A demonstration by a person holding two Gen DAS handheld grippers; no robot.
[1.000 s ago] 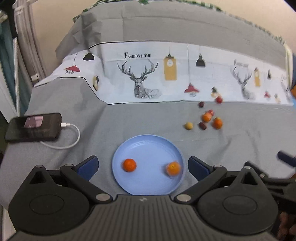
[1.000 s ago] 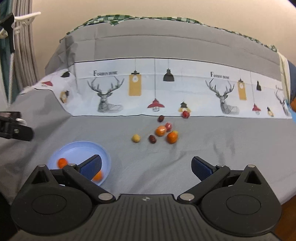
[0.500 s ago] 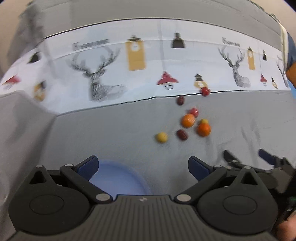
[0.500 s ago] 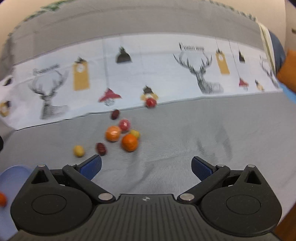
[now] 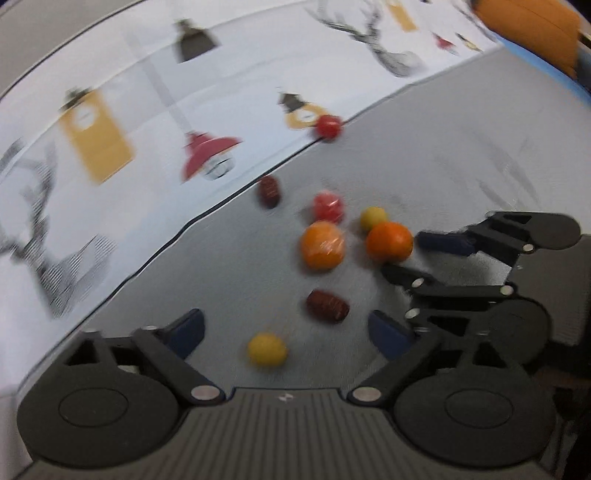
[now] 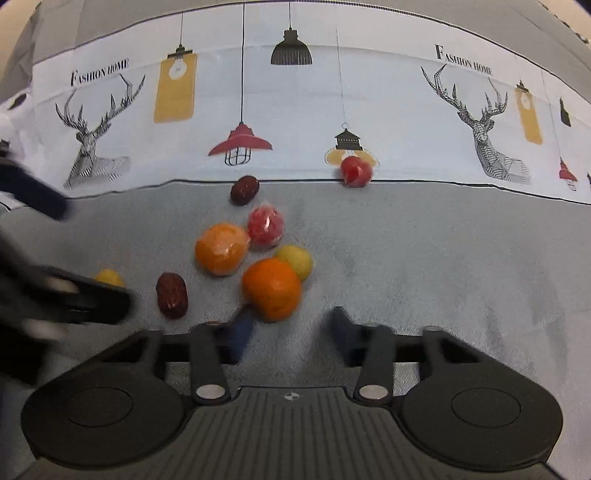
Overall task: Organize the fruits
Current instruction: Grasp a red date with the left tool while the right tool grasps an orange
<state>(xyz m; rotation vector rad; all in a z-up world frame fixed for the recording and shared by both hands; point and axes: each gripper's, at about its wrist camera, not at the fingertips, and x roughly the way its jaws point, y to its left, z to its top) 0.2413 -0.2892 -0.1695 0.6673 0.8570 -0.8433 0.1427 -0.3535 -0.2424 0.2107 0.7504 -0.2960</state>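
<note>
Reading "FASHION HOME" on bedsheet (image 6: 295, 122); left gripper (image 5: 286, 328) apart, narrowing; right gripper (image 6: 291, 328) closing, nothing clamped

you have a plain grey bedsheet (image 6: 424, 258) spread flat under everything. behind it runs a white printed fabric band (image 6: 295, 122) with line-drawn deer heads, hanging lamps, yellow tags and the words "fashion home". at the far right of the left wrist view sits a blurred orange cushion (image 5: 532, 29).
</note>
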